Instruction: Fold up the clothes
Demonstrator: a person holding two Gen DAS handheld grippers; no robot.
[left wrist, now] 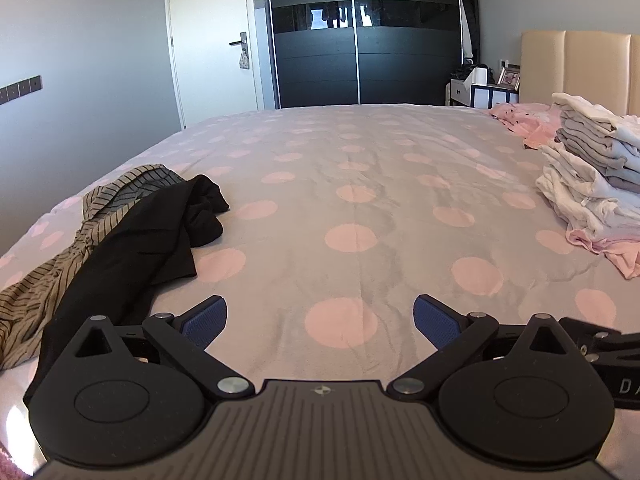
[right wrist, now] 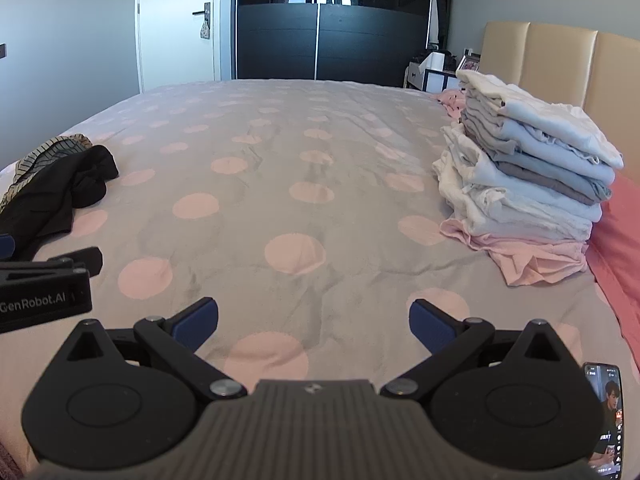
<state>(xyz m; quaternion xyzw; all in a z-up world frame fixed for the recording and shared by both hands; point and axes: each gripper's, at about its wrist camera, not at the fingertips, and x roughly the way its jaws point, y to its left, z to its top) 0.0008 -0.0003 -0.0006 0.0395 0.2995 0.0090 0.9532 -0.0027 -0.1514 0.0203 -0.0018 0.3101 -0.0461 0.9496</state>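
Hovering over the dotted bedspread (left wrist: 352,168), I hold both claws spread wide with nothing between the blue pads. Left of my left gripper (left wrist: 320,322) lies a crumpled black garment (left wrist: 132,256), draped over a striped garment (left wrist: 44,284) toward the bed's left edge; neither is folded. My left gripper sits just beside the black cloth without touching it. My right gripper (right wrist: 313,320) hangs above bare bedspread. Well to its right stands the stack of folded clothes (right wrist: 532,172), near the beige headboard (right wrist: 560,60). A phone (right wrist: 606,416) lies at the near right.
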